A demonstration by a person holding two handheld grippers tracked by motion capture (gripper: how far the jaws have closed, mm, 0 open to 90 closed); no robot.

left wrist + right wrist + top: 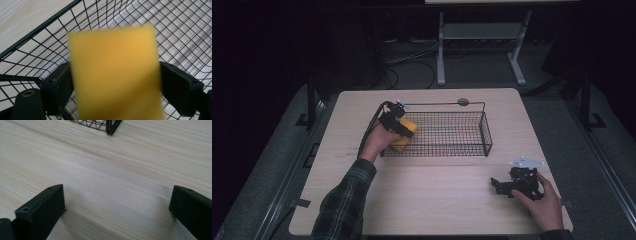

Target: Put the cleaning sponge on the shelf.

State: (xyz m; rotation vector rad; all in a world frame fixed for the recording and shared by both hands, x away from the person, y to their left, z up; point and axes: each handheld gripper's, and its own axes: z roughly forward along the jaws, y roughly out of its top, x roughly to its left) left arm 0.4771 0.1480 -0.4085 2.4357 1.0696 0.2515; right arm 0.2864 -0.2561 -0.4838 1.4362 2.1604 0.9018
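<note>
The left gripper (113, 82) holds the yellow sponge (115, 75) between wide jaws over the wire basket (484, 132). Free it fully, then lift straight up. The right gripper (117, 207) rests open on the table (437, 195)

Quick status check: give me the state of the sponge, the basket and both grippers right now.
Yellow sponge: between the left gripper's fingers, over the basket's left end; blurred, contact unclear.
Wire basket: upright on the table, otherwise empty.
Left gripper: at the basket's left end, fingers wide around the sponge.
Right gripper: open, nothing between its fingers, on the bare table.
</note>
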